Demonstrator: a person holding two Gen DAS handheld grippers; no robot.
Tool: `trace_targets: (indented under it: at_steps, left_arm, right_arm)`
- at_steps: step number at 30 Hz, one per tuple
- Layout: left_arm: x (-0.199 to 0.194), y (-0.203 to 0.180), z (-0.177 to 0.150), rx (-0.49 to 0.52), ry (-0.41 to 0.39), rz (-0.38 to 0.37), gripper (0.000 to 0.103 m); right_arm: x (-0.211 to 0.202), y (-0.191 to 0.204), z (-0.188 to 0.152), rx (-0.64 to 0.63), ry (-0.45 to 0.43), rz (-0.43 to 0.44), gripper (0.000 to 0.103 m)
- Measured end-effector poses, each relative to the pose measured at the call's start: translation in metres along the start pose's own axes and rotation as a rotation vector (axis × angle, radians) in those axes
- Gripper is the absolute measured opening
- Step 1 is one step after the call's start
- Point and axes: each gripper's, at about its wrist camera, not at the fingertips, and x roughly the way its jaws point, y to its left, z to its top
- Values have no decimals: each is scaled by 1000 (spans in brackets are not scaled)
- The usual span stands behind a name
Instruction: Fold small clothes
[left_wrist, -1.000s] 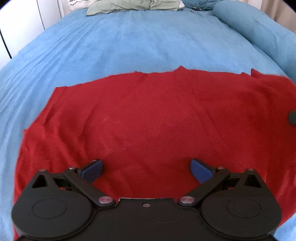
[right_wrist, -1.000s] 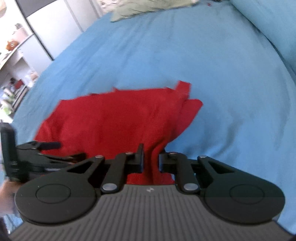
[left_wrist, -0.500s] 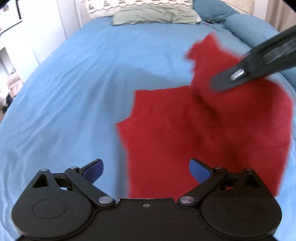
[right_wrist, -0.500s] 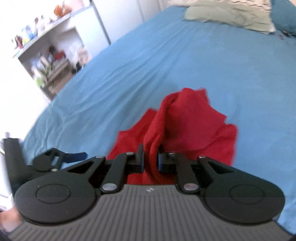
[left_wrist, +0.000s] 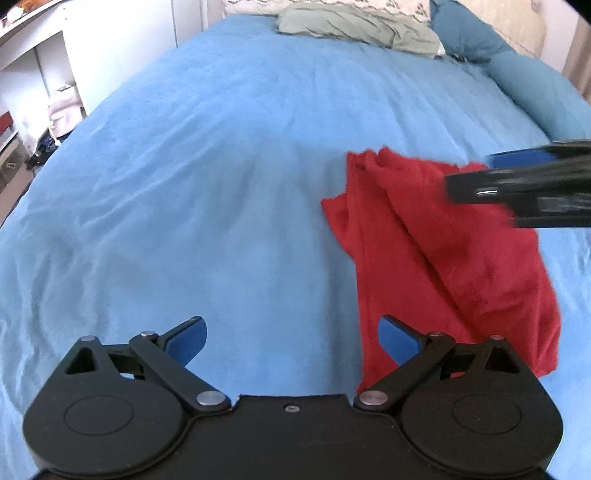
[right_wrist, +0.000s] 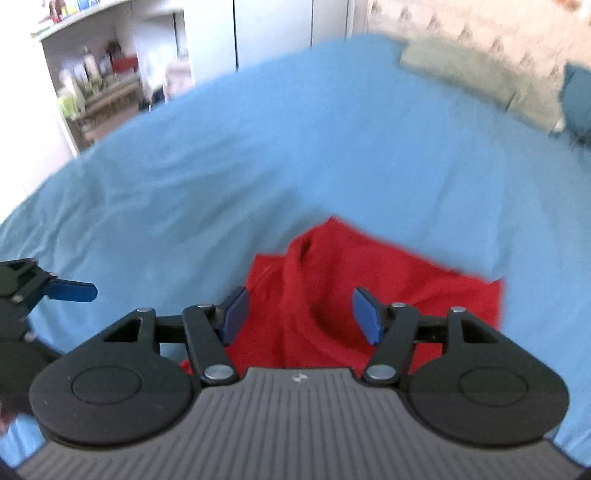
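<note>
A red knit garment (left_wrist: 436, 254) lies folded over on the blue bedspread (left_wrist: 207, 206), a narrow, rumpled strip at the right of the left wrist view. My left gripper (left_wrist: 291, 339) is open and empty, above the bedspread just left of the garment's near edge. My right gripper (right_wrist: 301, 314) is open and empty, just above the garment (right_wrist: 332, 280), which has a raised fold between the fingers. The right gripper also shows in the left wrist view (left_wrist: 524, 192), blurred, over the garment's far right part. The left gripper's fingertip (right_wrist: 70, 290) shows at the left of the right wrist view.
A grey-green pillow (left_wrist: 354, 26) and blue pillows (left_wrist: 532, 88) lie at the head of the bed. White cupboards and shelves with small items (right_wrist: 99, 85) stand beyond the bed's left side.
The right gripper carried one side of the garment across over the rest, then opened and let it go. The left gripper stayed open and now sits left of the garment.
</note>
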Motion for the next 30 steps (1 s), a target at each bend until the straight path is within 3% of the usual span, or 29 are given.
trace_targets:
  at_steps: [1, 3, 6, 11, 14, 16, 18, 23, 27, 30]
  left_arm:
    - [-4, 1, 0, -6, -5, -1, 101]
    - [-6, -1, 4, -11, -14, -4, 101]
    - [-10, 1, 5, -15, -20, -6, 101]
    - [-7, 2, 4, -11, -17, -1, 101]
    - [-8, 3, 4, -8, -9, 2, 101]
    - [-8, 5, 2, -16, 0, 3, 101]
    - [-8, 11, 4, -47, 10, -4, 101]
    - [-19, 24, 13, -122, -13, -8, 101]
    - [-24, 32, 21, -145, -30, 8, 101]
    - [-22, 34, 23, -151, -36, 11, 101]
  right_arm:
    - [-17, -5, -4, 12, -34, -13, 89]
    - [-42, -13, -15, 35, -79, -25, 94]
    - [-58, -20, -43, 60, -65, -45, 94]
    - [-30, -36, -86, 174, 29, -88, 86]
    - [-9, -51, -100, 303, 33, -75, 70]
    - [-4, -61, -107, 371, 20, -38, 40]
    - [-9, -61, -106, 400, 4, -8, 22]
    - [-45, -21, -98, 244, -80, 78, 22]
    - [-38, 34, -103, 39, -49, 138, 22]
    - [-18, 68, -116, -96, -12, 116, 25]
